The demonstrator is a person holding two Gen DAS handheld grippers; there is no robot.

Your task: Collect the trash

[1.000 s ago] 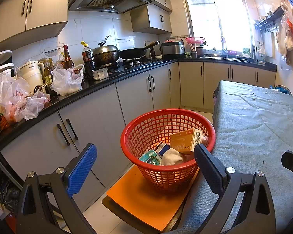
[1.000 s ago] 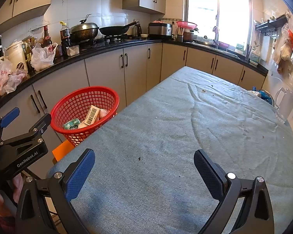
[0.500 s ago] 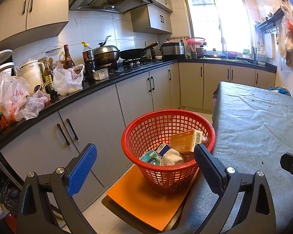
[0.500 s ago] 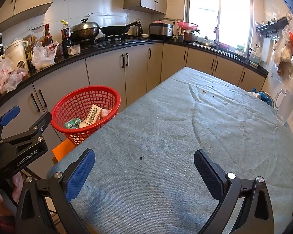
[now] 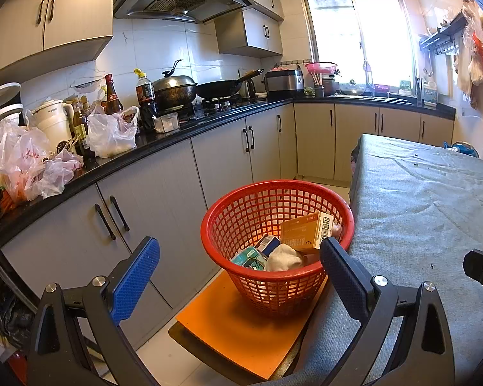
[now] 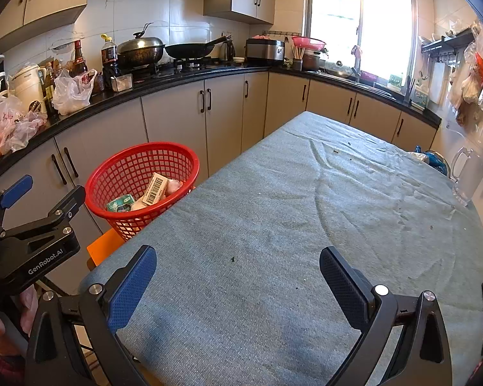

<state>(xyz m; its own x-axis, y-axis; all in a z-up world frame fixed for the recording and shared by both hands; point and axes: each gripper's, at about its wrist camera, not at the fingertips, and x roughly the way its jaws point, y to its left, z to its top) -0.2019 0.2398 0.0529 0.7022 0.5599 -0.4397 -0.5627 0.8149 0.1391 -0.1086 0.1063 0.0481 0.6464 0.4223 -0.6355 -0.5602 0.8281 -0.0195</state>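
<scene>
A red mesh basket point(image 5: 241, 206) stands on an orange stool point(image 5: 235, 331) beside the table; it also shows in the right wrist view point(image 6: 138, 160). It holds an orange carton with a barcode point(image 5: 306, 231), a crumpled white wad point(image 5: 285, 257), a green packet point(image 5: 246, 257) and other trash. My left gripper point(image 5: 238, 267) is open and empty, just short of the basket. My right gripper point(image 6: 238, 276) is open and empty above the grey tablecloth point(image 6: 306, 225). The left gripper shows at the left of the right wrist view point(image 6: 35, 222).
A black counter point(image 5: 112, 160) with plastic bags, bottles, a kettle, pots and a wok runs along the left. Grey cabinets point(image 5: 222, 167) stand below it. A clear pitcher point(image 6: 467, 177) stands at the table's far right edge. Small crumbs point(image 6: 232, 259) dot the cloth.
Both views have shifted only slightly; the right gripper has drawn back a little over the table. The grippers stay open and empty.
</scene>
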